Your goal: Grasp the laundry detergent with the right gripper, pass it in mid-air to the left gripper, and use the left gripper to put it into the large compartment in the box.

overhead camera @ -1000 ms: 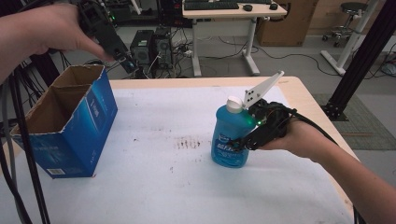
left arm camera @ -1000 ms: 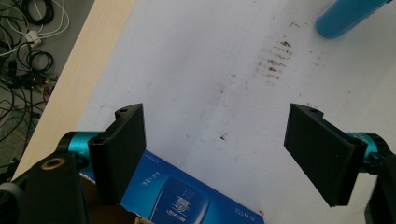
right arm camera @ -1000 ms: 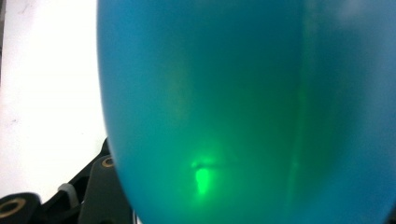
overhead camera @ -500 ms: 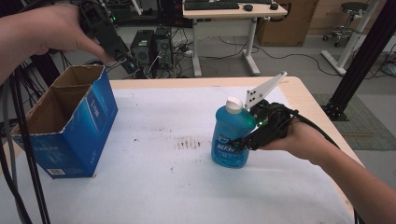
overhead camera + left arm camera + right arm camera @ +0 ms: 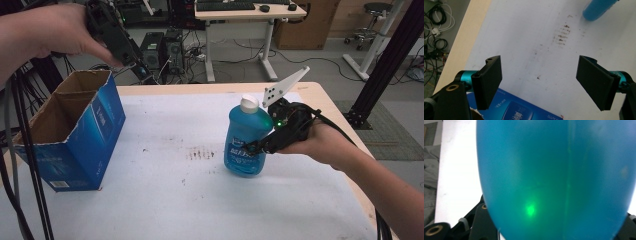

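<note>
The right gripper (image 5: 257, 145) comes in from four o'clock, held level on an outstretched forearm, its jaws clamped on the blue bottle (image 5: 245, 137). The left gripper (image 5: 135, 67) hangs high at ten o'clock, angled down toward five o'clock, jaws spread wide with nothing between them.

The worktop (image 5: 310, 92) has a pale wooden edge and a white sheet (image 5: 190, 200) over most of its top. A blue cardboard box (image 5: 82, 145), flaps open, stands at nine o'clock. A blue bottle (image 5: 245, 142) with a white cap stands upright at three o'clock. Brown smudges (image 5: 200, 154) mark the sheet between them, nearer the bottle.
</note>
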### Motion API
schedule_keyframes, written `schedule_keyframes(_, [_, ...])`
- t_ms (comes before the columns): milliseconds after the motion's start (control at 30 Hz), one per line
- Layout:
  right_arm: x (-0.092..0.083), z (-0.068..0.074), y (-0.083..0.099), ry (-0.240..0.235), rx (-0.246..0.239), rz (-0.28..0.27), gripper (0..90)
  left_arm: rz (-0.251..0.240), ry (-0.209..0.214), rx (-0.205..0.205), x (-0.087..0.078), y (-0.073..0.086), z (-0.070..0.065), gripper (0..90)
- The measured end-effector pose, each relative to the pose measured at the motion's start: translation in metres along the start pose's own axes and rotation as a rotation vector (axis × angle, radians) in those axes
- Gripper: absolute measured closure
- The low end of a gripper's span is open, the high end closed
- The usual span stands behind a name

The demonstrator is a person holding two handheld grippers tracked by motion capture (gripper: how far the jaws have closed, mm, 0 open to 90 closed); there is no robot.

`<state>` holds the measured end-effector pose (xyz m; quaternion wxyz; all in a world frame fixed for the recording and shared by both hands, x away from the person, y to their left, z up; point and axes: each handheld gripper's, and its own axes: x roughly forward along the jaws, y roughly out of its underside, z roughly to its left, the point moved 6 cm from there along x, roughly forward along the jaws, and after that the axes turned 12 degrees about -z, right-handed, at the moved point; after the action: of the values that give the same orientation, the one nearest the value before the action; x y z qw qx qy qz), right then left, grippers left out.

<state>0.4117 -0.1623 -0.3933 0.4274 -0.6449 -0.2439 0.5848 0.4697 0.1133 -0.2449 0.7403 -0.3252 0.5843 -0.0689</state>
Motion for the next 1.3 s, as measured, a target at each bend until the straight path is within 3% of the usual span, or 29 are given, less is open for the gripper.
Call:
schedule_keyframes(467, [0.000, 0.006, -0.043, -0.045, -0.077, 0.046, 45.1, -0.034, 0.113, 0.122, 0.001, -0.023, -0.034, 21.0])
schedule_keyframes(600, [0.002, 0.009, -0.055, -0.057, -0.100, 0.062, 45.1, -0.043, 0.129, 0.144, 0.001, -0.031, -0.044, 21.0])
schedule_keyframes(1033, [0.013, 0.016, -0.080, -0.098, -0.135, 0.087, 45.2, -0.029, 0.201, 0.238, 0.012, -0.044, -0.067, 21.0])
schedule_keyframes(1067, [0.017, 0.018, -0.087, -0.110, -0.153, 0.093, 45.2, -0.032, 0.215, 0.264, 0.015, -0.048, -0.073, 21.0])
schedule_keyframes(1300, [0.030, 0.026, -0.103, -0.146, -0.169, 0.079, 45.2, -0.011, 0.251, 0.310, 0.019, -0.050, -0.086, 21.0])
